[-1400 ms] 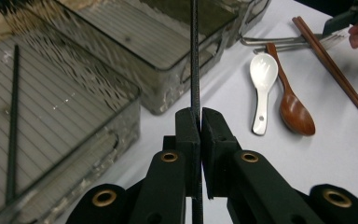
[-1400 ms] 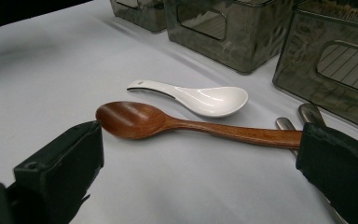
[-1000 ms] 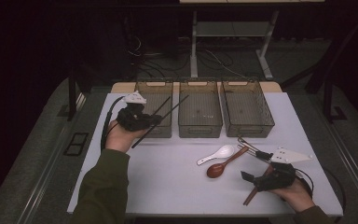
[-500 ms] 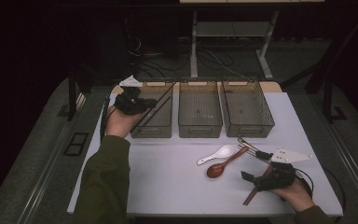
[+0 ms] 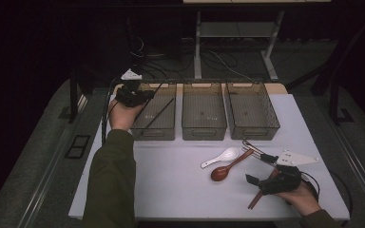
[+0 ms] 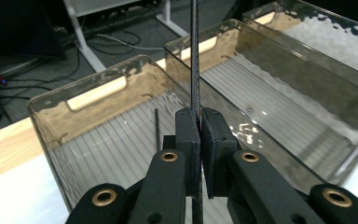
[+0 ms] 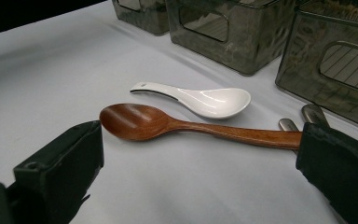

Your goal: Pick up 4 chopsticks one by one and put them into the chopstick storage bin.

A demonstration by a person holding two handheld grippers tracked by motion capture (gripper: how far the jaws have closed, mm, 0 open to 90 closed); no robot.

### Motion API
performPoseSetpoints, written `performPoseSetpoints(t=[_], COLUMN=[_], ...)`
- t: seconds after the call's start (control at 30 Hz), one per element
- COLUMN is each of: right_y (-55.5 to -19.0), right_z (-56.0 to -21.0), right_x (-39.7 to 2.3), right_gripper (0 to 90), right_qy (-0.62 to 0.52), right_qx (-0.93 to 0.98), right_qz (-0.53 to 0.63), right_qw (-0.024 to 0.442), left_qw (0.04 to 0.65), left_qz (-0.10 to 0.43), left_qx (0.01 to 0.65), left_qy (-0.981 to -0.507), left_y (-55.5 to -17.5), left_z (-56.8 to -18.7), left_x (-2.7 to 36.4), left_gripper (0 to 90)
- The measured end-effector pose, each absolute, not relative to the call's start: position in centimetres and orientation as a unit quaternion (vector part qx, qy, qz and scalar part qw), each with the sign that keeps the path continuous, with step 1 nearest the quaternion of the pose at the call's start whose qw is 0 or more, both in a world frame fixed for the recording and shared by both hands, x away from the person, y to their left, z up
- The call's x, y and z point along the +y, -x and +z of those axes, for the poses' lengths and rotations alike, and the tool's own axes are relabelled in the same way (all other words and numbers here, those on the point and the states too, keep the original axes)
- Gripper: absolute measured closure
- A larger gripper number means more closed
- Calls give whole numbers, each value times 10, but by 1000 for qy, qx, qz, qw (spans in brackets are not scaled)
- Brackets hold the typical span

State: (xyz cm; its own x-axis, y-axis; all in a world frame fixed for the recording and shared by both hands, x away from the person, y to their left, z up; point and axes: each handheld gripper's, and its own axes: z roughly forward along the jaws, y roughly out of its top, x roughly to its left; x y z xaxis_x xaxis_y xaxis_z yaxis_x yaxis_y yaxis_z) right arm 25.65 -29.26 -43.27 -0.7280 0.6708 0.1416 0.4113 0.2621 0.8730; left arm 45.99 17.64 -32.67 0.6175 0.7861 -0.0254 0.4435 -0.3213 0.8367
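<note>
Your left claw (image 6: 199, 135) is clamped tight on a thin black chopstick (image 6: 195, 56), which stands up between the pads and runs out past them, over the leftmost of the three smoky clear plastic bins (image 5: 156, 114). A second black chopstick (image 5: 158, 108) already lies slanted inside that bin. Bring the held stick low and roughly parallel to the bin's long side before you let go, so it drops flat beside its mate and does not bridge the rim or tip out over the wall. Open the pads only once most of the stick's length is inside the walls

Your right claw (image 7: 200, 154) sits wide, holding nothing, low over the white tabletop (image 5: 171, 185), with the brown wooden spoon (image 7: 168, 123) lying across the gap between its jaws. The white ceramic soup spoon (image 7: 200, 99) rests just beyond it, close to touching. When you take the wooden spoon, close on the handle, not the bowl, and lift straight up so the white spoon is not dragged
</note>
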Motion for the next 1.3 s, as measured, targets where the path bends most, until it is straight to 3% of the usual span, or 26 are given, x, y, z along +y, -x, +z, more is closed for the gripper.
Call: performPoseSetpoints(t=[0.7, 1.13, 1.3], right_y=[-256, -255, -255], right_z=[-433, -433, -433], right_x=[-292, -292, -292], right_gripper=[10, 9, 10], right_qy=[-344, -342, -342], right_qx=[785, 786, 786], right_qz=[499, 500, 500], right_qw=[127, 125, 125], left_qw=[439, 399, 386], left_qz=[190, 178, 187], left_qx=[412, 433, 435], left_qy=[-776, -789, -792], left_y=[-468, -478, -479], left_z=[-364, -382, -383], left_x=[177, 170, 167], left_gripper=[857, 849, 637])
